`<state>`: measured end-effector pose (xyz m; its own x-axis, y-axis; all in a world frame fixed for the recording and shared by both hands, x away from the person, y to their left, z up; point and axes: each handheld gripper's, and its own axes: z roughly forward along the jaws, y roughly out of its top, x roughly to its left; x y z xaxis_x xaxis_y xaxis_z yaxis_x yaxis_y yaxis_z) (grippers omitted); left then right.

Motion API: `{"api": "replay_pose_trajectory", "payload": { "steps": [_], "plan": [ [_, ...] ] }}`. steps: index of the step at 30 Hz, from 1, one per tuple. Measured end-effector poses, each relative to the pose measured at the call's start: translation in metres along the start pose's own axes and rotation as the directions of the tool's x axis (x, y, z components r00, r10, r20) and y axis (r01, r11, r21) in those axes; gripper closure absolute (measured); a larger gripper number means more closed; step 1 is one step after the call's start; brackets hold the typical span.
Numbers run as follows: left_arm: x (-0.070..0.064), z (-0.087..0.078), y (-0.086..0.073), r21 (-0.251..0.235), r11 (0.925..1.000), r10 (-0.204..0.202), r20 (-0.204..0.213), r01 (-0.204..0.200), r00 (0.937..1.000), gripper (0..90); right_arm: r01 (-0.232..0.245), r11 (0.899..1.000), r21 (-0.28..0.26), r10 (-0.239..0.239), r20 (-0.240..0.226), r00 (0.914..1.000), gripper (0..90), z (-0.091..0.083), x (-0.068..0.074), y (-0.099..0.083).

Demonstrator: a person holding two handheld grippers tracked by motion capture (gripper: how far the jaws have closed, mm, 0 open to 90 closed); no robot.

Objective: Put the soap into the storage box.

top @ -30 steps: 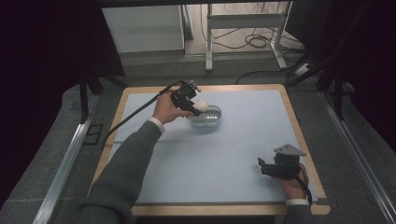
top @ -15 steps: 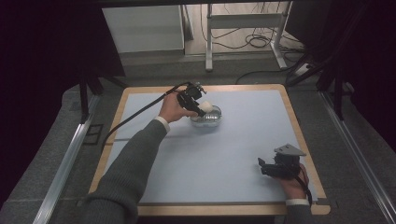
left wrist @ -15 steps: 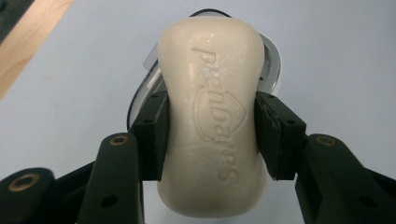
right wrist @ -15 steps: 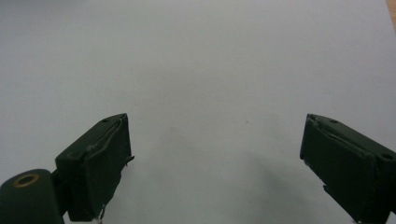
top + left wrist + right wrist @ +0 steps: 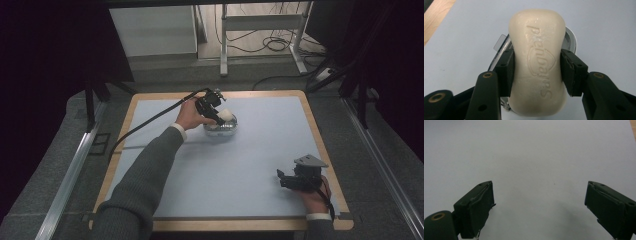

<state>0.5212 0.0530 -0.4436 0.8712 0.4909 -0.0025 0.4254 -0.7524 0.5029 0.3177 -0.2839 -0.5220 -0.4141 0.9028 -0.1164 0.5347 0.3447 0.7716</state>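
Gripped the bar of soap [image 5: 537, 65] tight with the left gripper [image 5: 212, 107], one black jaw pressed on each side of its thin middle. Hung just above the shiny dish [image 5: 220, 131], maybe touching it, hard to tell. Looked like the step of moving the soap at the dish, either setting it down in there or lifting it out; could not tell which. If going down, called for a slow drop straight over the dish, then a soft letting go so the soap lay flat inside. If coming up, called for a firm squeeze, because soap is slippery. Lay with its long way running straight out from the gripper, in line with the jaws, and the far end poking out past the rim of the dish in the left gripper view. Faced up to that camera with the stamped letters, read from the far end back to the hand. Rested the right gripper [image 5: 295, 180] well apart from the dish, on the person's side and off to the right, jaws spread wide with nothing between them, just the pale blue table [image 5: 250, 165] under it.
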Motion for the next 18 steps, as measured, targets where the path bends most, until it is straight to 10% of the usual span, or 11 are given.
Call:
{"api": "replay_pose_trajectory", "payload": {
  "steps": [7, 18],
  "plan": [
    [-0.002, 0.014, -0.002, 0.032, 0.9994, 0.016, 0.002, -0.016, 0.9999, 49.1, 0.000, 1.000, 0.003, 0.000, 0.002, 1.0000, 8.5, 0.000, 0.000, 0.000],
    [-0.003, -0.001, -0.003, -0.058, 0.9980, -0.026, -0.018, 0.025, 0.9995, 30.4, 0.001, 1.000, 0.000, -0.001, 0.006, 1.0000, 8.5, -0.001, 0.000, 0.000]
  ]
}}
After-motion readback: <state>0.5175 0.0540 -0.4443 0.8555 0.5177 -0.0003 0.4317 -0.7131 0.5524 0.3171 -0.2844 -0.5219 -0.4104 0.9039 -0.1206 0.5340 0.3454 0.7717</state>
